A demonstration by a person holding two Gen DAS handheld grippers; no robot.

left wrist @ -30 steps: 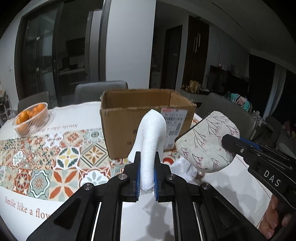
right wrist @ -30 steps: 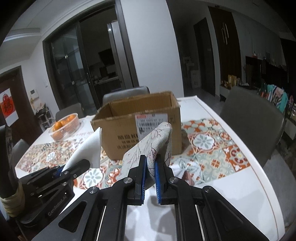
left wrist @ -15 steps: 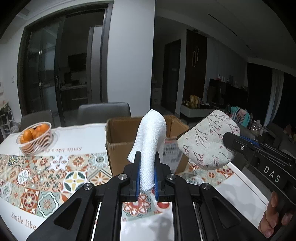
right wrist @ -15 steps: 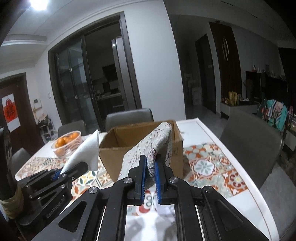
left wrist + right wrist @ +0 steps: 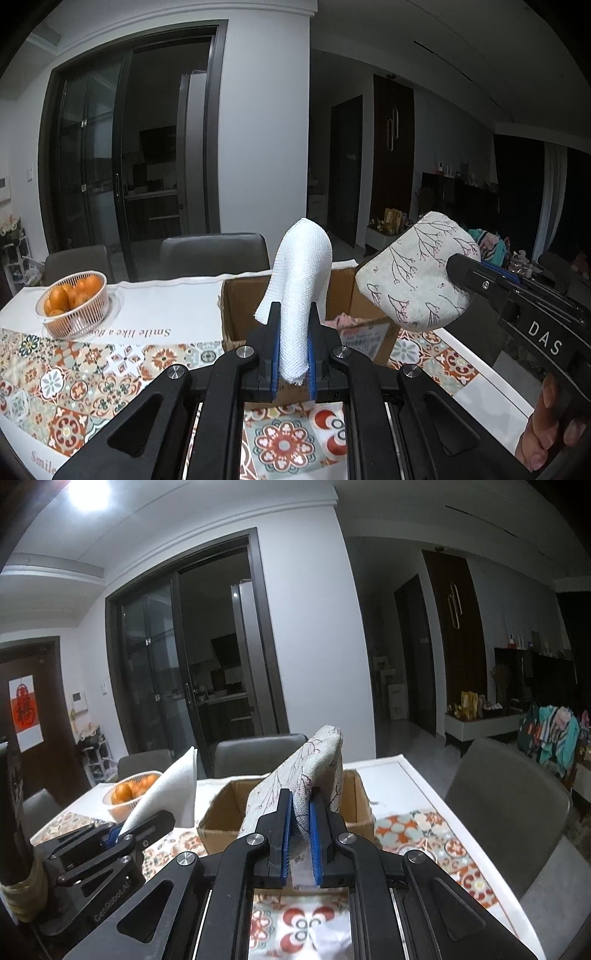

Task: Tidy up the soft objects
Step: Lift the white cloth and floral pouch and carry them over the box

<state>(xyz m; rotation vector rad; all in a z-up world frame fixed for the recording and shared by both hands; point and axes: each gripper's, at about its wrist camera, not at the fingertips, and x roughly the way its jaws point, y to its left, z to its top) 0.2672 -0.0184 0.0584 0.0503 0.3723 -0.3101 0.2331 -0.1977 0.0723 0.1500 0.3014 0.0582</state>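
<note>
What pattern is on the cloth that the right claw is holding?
The cloth is beige with dark branch-like twigs and small reddish buds; it shows best in the left wrist view.

Fruit basket (image 5: 74, 306) left of box (image 5: 236, 314)

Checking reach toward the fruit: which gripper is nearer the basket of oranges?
Left. The left gripper, holding a white cloth, is beside the basket of oranges; the right gripper sits farther across, by the cardboard box.

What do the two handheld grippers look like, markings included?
Both are black with silver screws and blue ribbed pads on the jaws. The right gripper reads "DAS" in white on its side; the left gripper reads "GenRobot.AI". A bare hand shows; no sleeve is visible.
</note>
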